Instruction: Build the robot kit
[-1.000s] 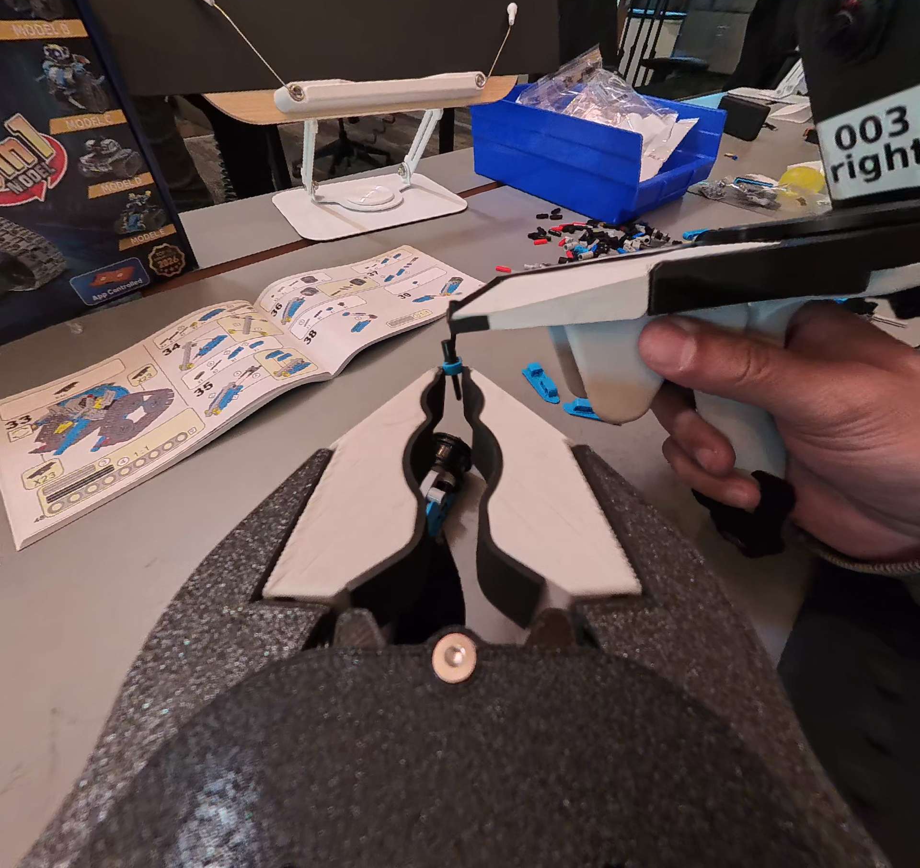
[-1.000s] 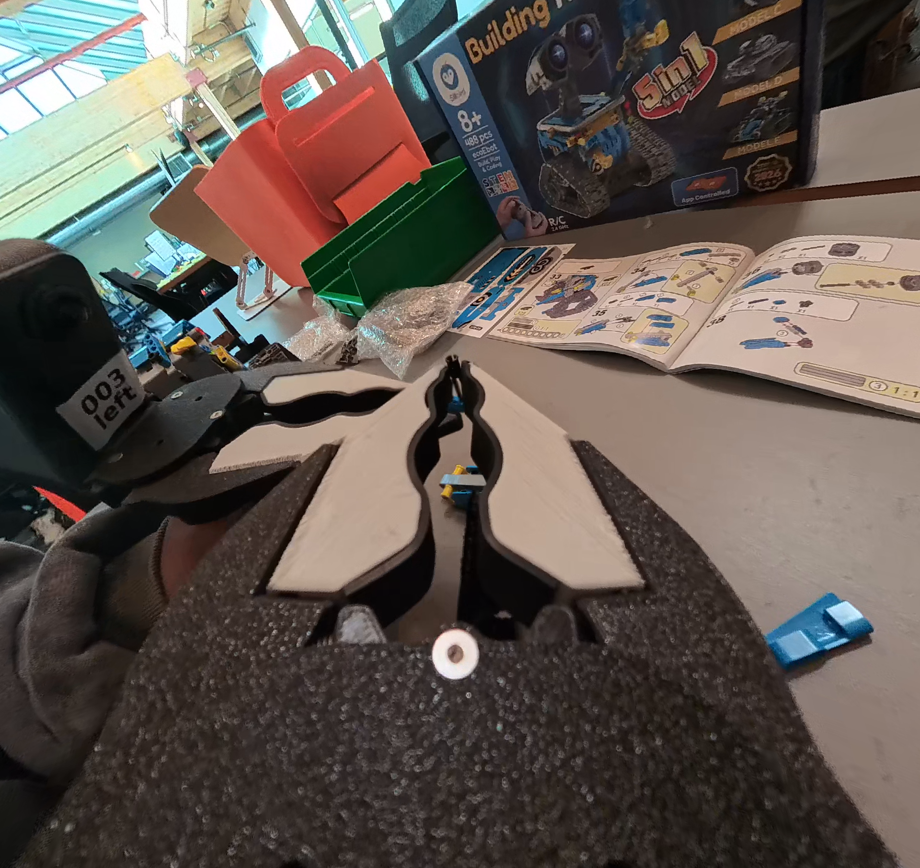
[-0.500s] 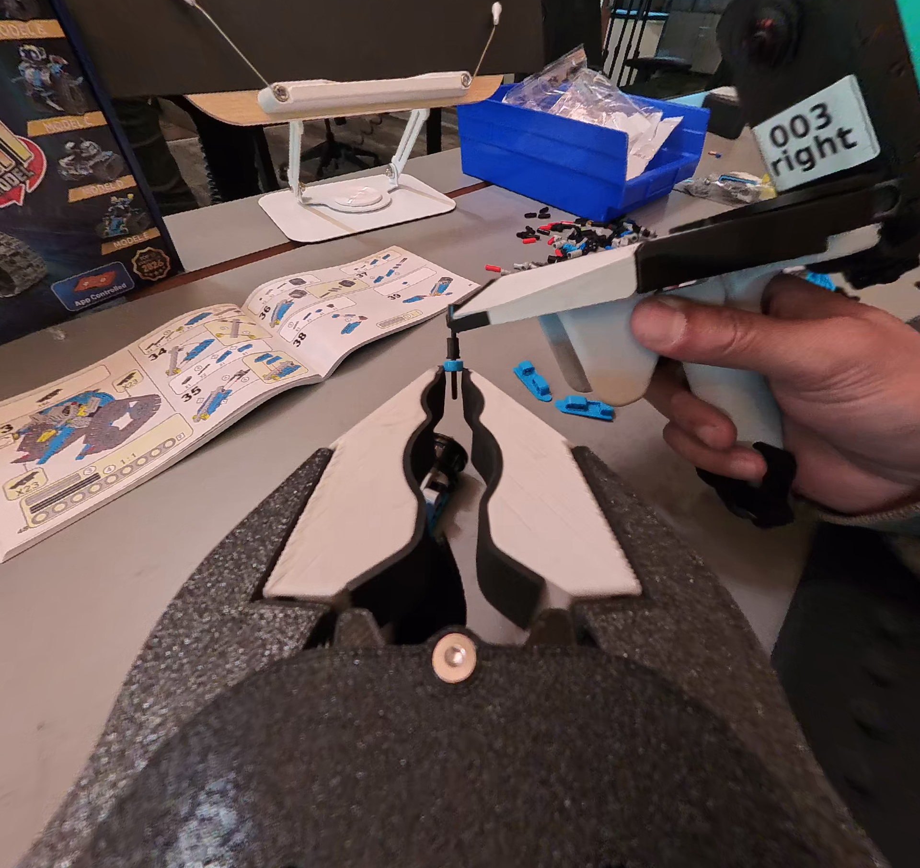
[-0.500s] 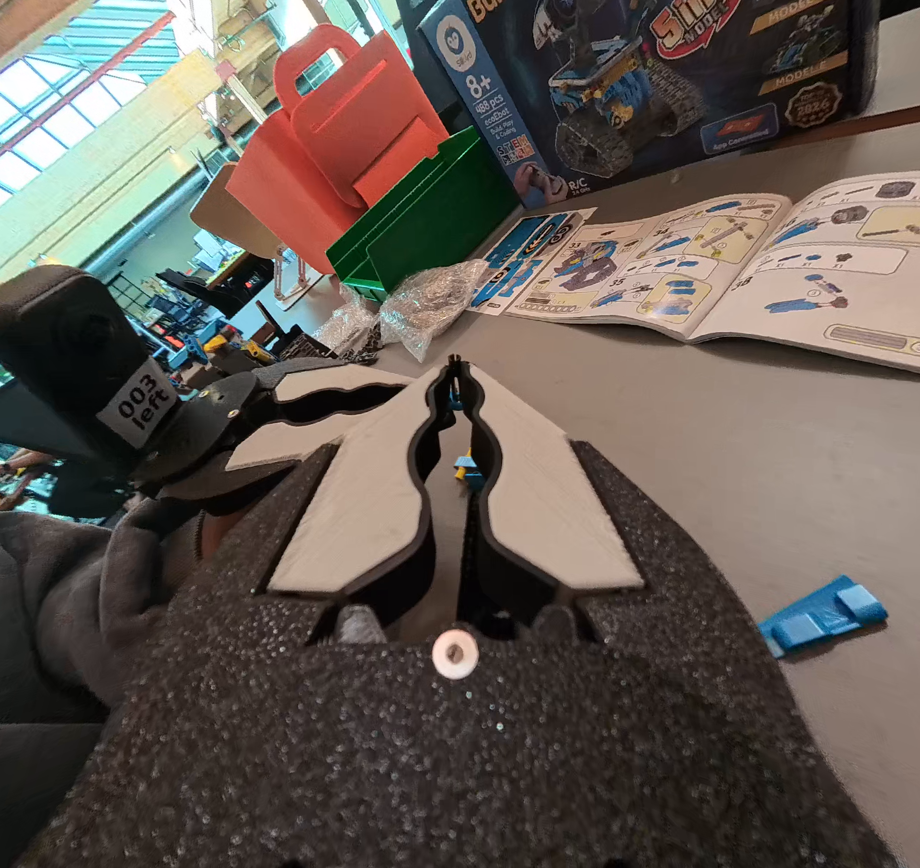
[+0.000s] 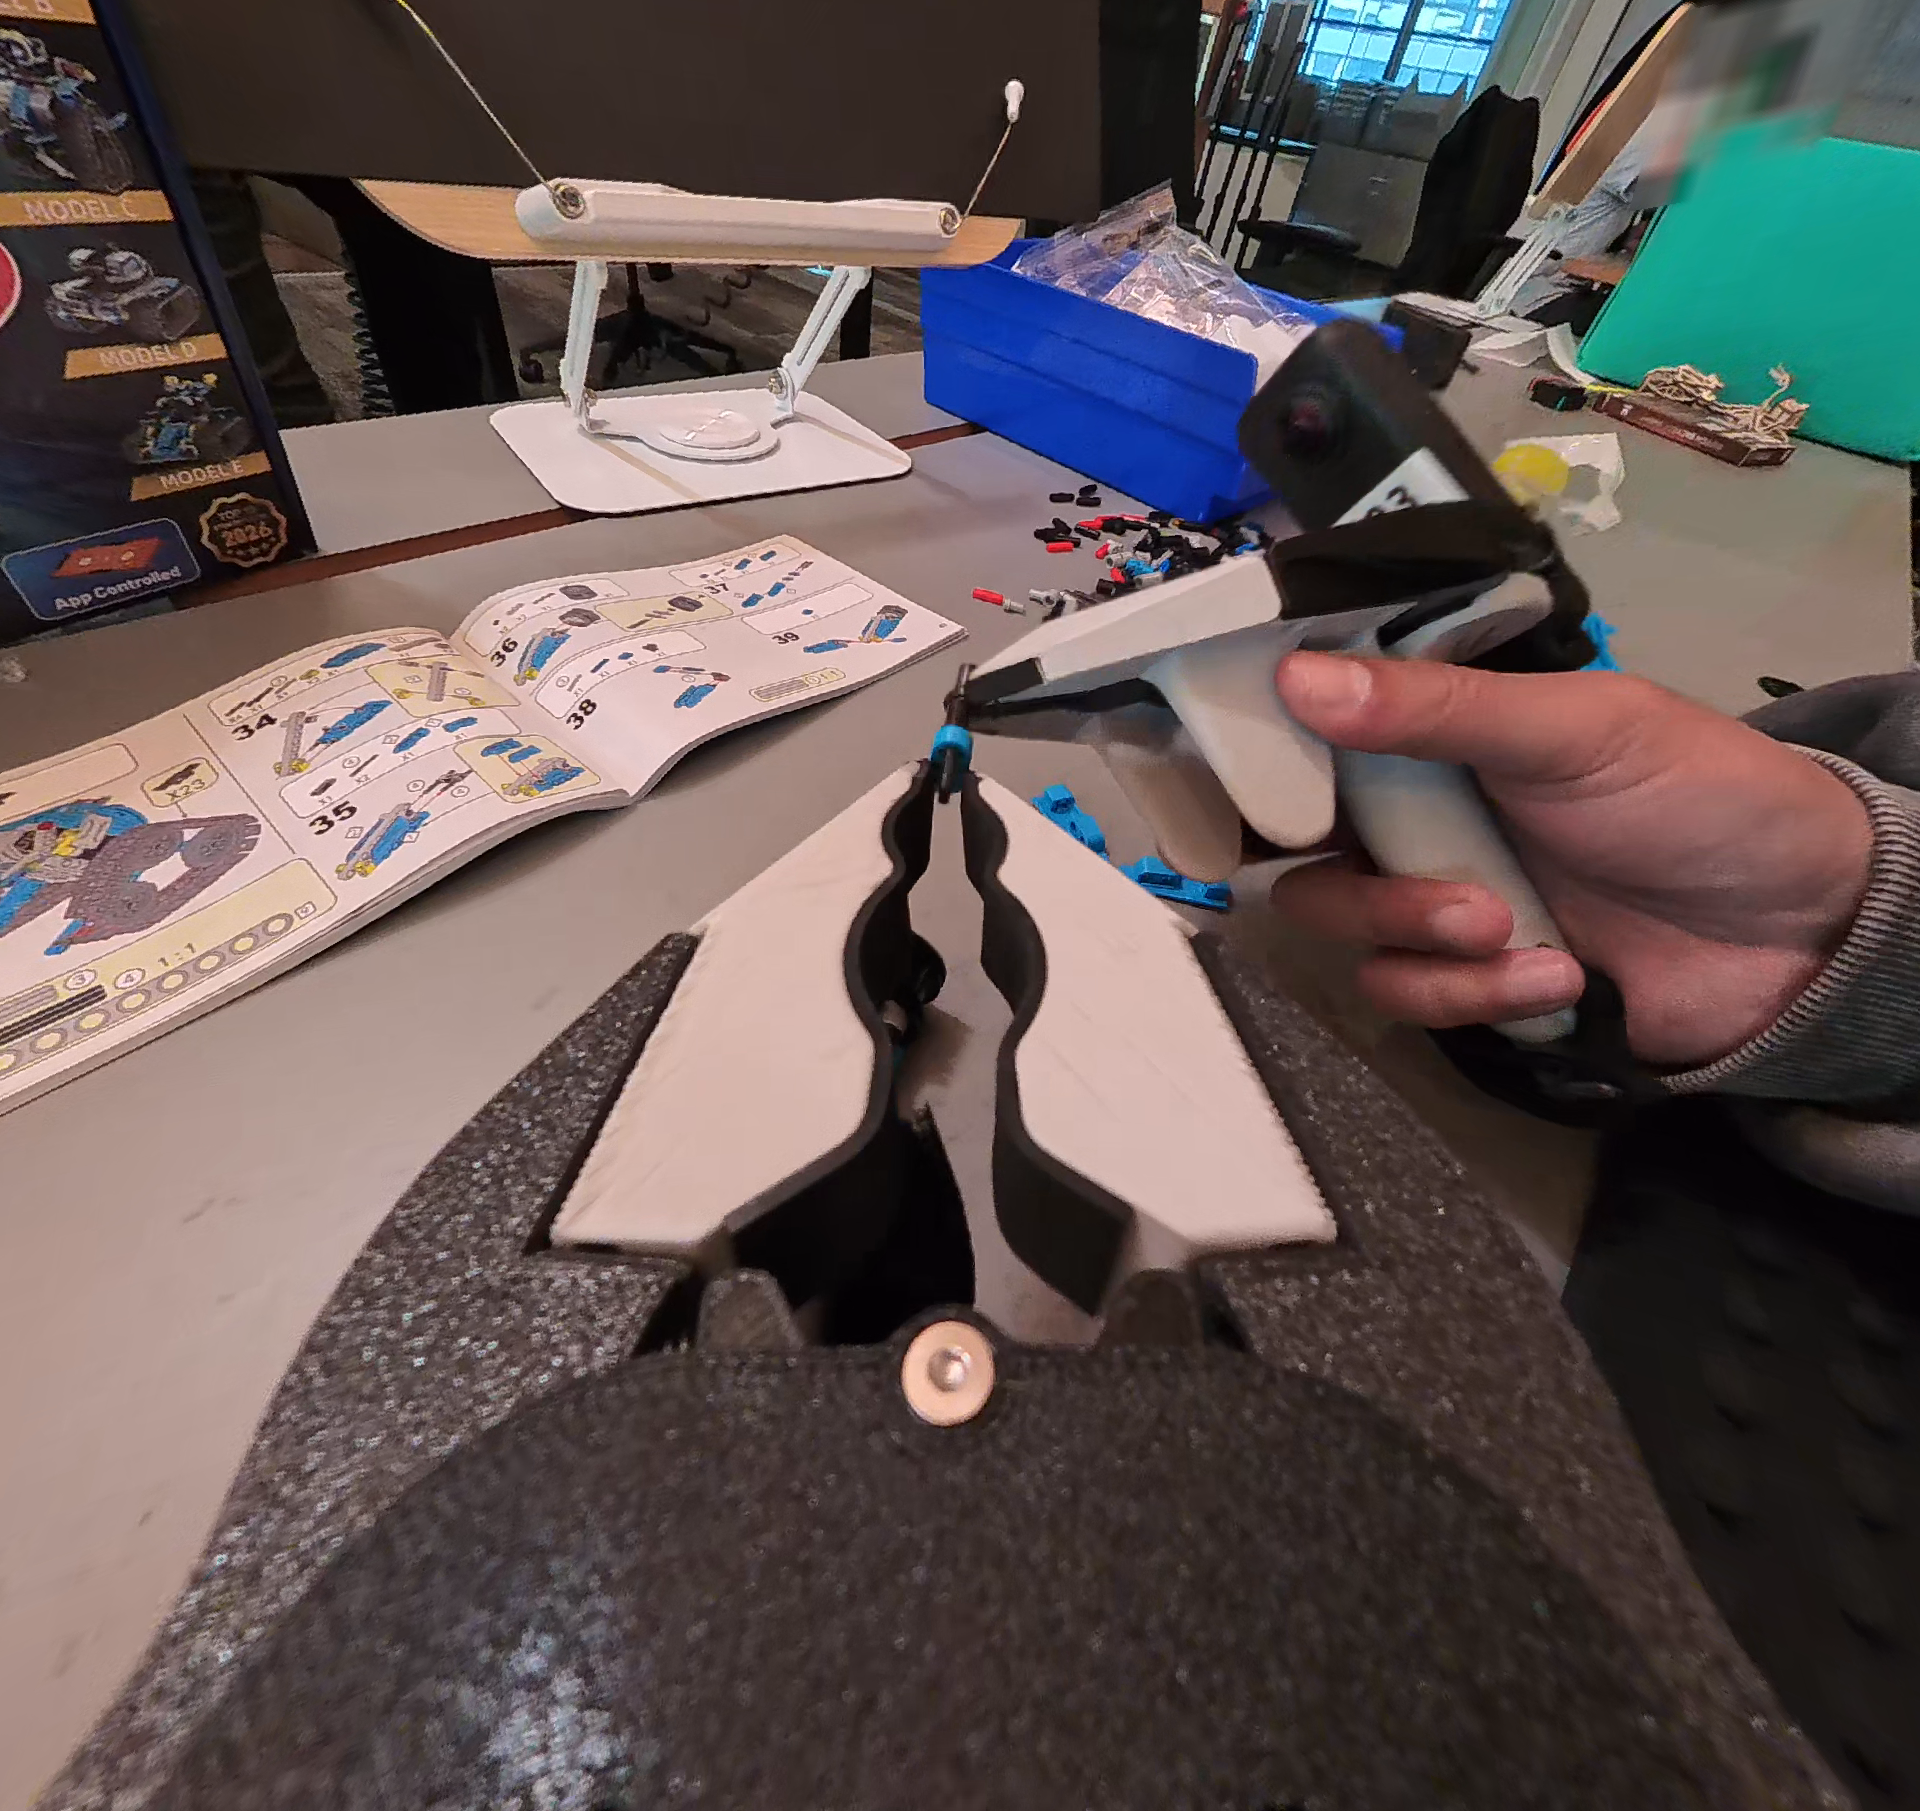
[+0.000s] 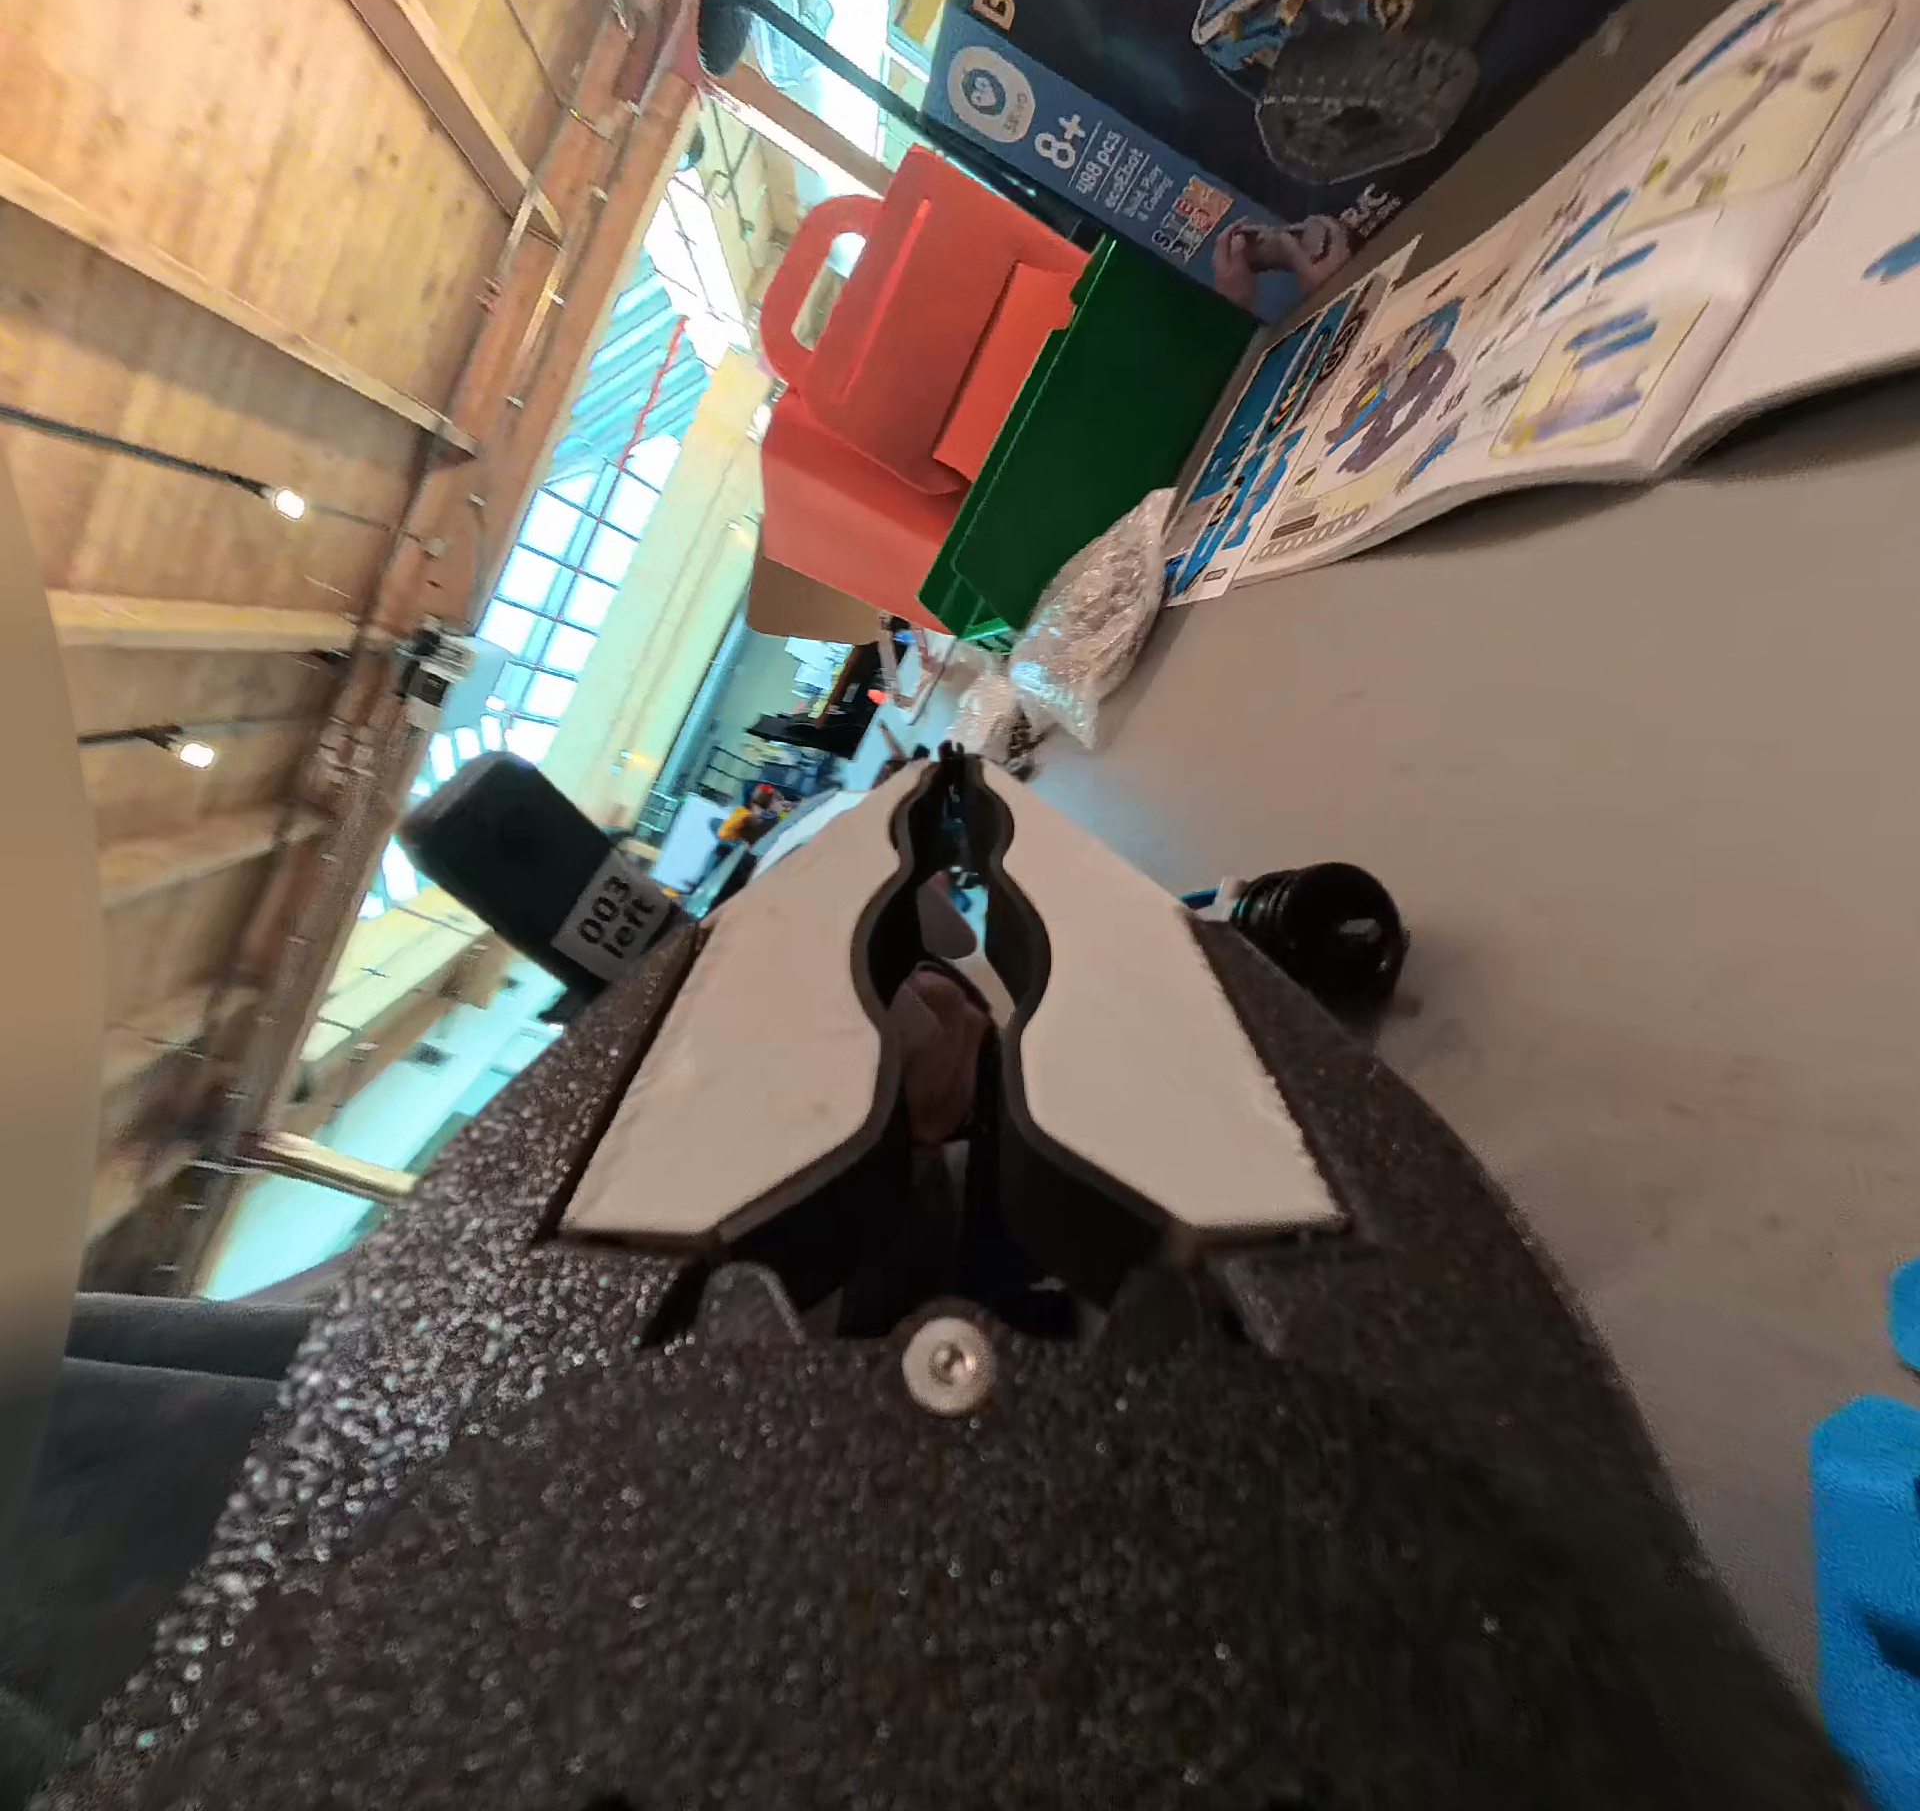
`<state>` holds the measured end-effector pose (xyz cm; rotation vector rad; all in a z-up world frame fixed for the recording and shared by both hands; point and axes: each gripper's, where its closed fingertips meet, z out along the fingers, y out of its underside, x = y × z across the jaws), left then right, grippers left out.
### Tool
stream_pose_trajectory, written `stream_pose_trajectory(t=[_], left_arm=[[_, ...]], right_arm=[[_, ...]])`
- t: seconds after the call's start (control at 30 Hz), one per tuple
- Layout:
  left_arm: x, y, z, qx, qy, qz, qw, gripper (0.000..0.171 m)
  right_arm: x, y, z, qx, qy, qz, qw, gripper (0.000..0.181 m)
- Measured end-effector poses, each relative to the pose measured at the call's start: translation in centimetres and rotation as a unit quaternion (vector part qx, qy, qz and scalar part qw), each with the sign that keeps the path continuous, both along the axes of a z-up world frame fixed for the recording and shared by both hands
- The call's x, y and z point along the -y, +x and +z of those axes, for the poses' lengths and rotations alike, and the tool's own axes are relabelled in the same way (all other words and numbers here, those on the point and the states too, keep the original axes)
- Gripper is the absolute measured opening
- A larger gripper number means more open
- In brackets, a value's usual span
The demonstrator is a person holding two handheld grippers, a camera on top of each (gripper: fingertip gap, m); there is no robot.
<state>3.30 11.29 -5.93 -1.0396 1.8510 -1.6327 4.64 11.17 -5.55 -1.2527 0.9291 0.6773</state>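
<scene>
Left wrist view: left of the instruction booklet (image 5: 436,753) stands a dark box (image 5: 125,307). Just right of the booklet's near corner, the left gripper (image 5: 940,790) is pinched almost closed on a thin black pin (image 5: 945,774) that carries a blue collar (image 5: 950,745). The right gripper (image 5: 971,707), held in a hand (image 5: 1579,857), nips the pin's top end. Blue pieces (image 5: 1174,888) lie farther right. Bare table (image 5: 260,1190) spreads below the booklet.
</scene>
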Motion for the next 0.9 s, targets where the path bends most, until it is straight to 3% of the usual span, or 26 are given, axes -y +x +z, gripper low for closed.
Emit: stream_pose_trajectory(t=[0.13, 0.3, 0.47, 0.73, 0.9], left_arm=[[0.0, -0.1, 0.3, -0.002, -0.021, -0.010, 1.000, 0.003], [0.1, -0.2, 0.6, -0.001, -0.036, -0.021, 0.999, 0.000], [0.6, -0.4, 0.4, 0.032, 0.007, -0.026, 0.999, 0.000], [0.8, -0.6, 0.7, 0.082, 0.069, -0.009, 0.994, 0.001], [1.2, -0.8, 0.2, 0.068, 0.075, -0.025, 0.995, 0.000]], right_arm=[[0.2, 0.0, -0.1, -0.059, 0.056, 0.016, 0.997, 0.004], [0.2, 0.0, 0.2, -0.058, 0.065, 0.025, 0.996, 0.004], [0.5, -0.1, 0.4, -0.104, 0.103, 0.053, 0.988, 0.003], [0.9, -0.8, 1.3, -0.093, 0.114, 0.099, 0.984, 0.003], [0.8, -1.3, 1.4, -0.089, 0.111, 0.121, 0.982, 0.001]])
